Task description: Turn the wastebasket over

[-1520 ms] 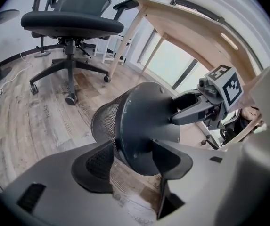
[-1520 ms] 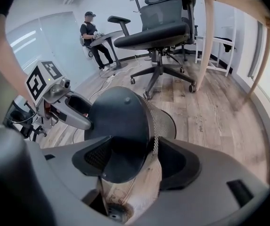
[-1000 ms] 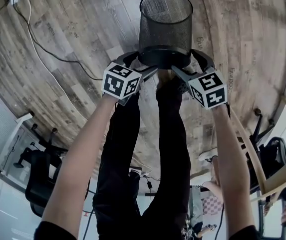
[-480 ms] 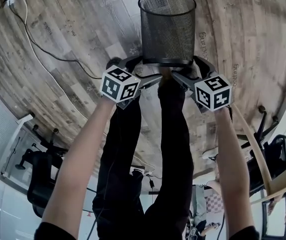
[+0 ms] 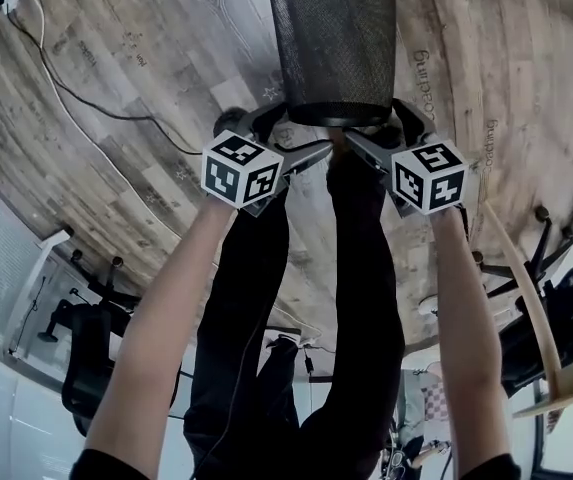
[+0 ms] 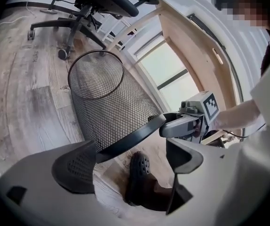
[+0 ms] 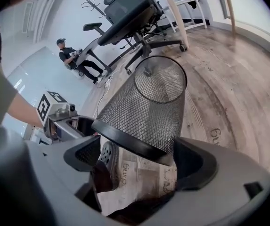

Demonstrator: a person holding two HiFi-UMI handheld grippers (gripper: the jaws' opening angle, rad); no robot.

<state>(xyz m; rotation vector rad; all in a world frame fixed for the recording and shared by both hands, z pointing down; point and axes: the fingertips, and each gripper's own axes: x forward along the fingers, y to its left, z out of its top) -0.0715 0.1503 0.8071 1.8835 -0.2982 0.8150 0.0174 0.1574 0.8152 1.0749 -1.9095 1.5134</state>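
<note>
The wastebasket [image 5: 334,43] is black wire mesh with a solid dark base ring. It stands open end up on the wood floor, just beyond my shoes. My left gripper [image 5: 281,134] sits at the base's left and my right gripper [image 5: 381,129] at its right. In the left gripper view the base ring [image 6: 130,138] crosses ahead of the wide-apart jaws of the left gripper [image 6: 130,160]. In the right gripper view the ring [image 7: 132,142] lies between the spread fingers of the right gripper [image 7: 140,159]. Both pairs of jaws have just been opening and do not clamp the basket.
A printed paper [image 7: 142,178] and my dark shoe [image 7: 108,158] lie under the jaws. A cable [image 5: 76,83] runs over the floor at the left. Office chairs [image 5: 91,353] stand nearby, and a curved wooden frame [image 5: 526,308] at the right. A person [image 7: 73,55] is far off.
The basket has shifted up and away in the head view and now shows more of its side. Both grippers stay beside its base, and their jaws look spread wider.
</note>
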